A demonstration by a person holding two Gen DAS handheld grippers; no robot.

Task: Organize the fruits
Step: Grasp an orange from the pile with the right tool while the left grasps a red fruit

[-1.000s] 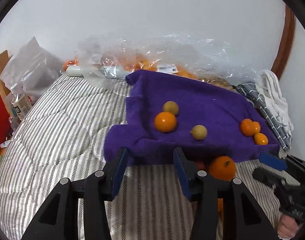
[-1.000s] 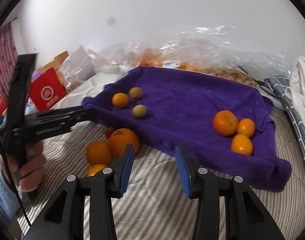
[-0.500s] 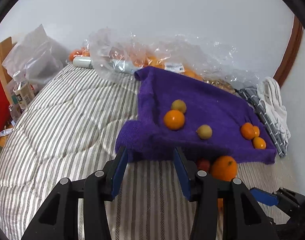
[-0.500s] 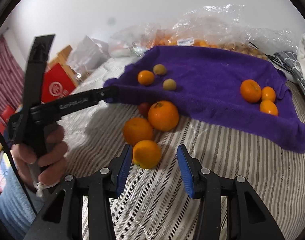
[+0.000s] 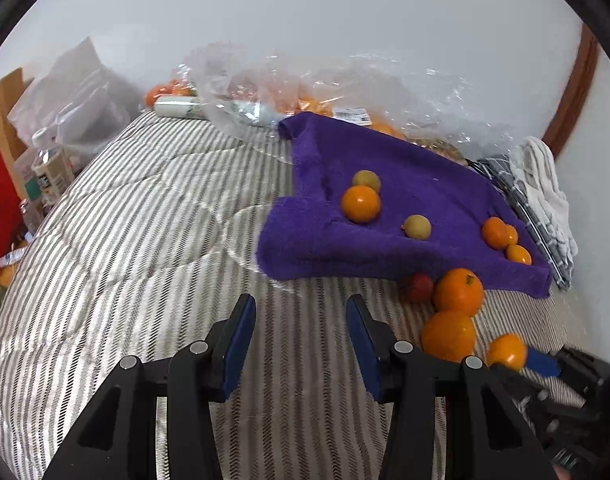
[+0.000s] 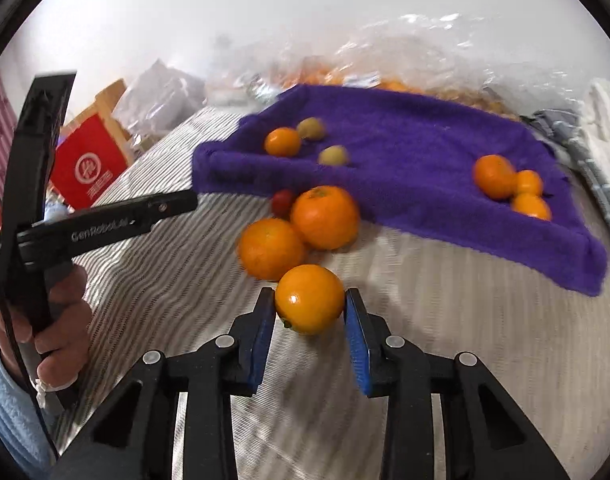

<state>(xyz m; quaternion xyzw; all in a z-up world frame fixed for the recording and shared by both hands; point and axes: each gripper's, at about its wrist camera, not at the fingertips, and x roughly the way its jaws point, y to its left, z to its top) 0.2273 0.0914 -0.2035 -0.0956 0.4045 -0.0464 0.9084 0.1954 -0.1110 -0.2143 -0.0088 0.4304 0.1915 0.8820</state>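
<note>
Right wrist view: right gripper (image 6: 310,307) bracketed an orange (image 6: 309,298) between its jaws, apparently bound for the towel (image 6: 425,152); left gripper (image 5: 301,330) hung wide, empty.

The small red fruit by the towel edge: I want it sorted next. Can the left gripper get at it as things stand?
Probably yes. The left gripper is open and empty, and bare striped bedding lies between it and the small red fruit. The large orange touches its right side, so closing may nudge that.
</note>
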